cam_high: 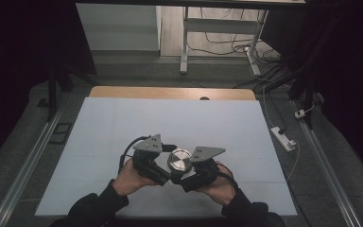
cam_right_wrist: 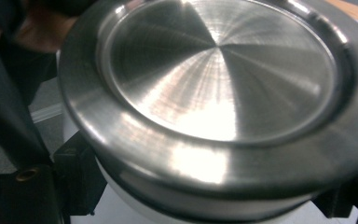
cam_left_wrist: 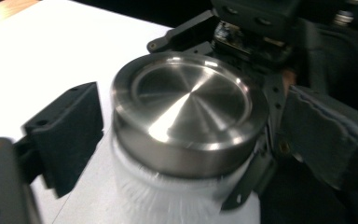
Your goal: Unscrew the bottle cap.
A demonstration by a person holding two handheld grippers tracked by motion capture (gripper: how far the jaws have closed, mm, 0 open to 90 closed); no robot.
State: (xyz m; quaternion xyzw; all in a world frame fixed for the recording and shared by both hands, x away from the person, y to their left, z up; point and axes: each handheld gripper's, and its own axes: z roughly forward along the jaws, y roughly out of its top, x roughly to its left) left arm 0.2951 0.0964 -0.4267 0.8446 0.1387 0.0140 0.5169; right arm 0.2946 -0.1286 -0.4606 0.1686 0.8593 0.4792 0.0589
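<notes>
A jar with a brushed steel lid and a white body is held just above the white table sheet, near its front middle. My right gripper is shut on the white body just under the lid, one black jaw on each side. My left gripper comes in from the left. Its jaws stand open on either side of the lid, with a small gap at each side. A hand holds each gripper.
The white sheet covers a wooden table whose far edge shows at the back. On the floor to the right lie a power strip and cables. Metal rails run along both sides of the table.
</notes>
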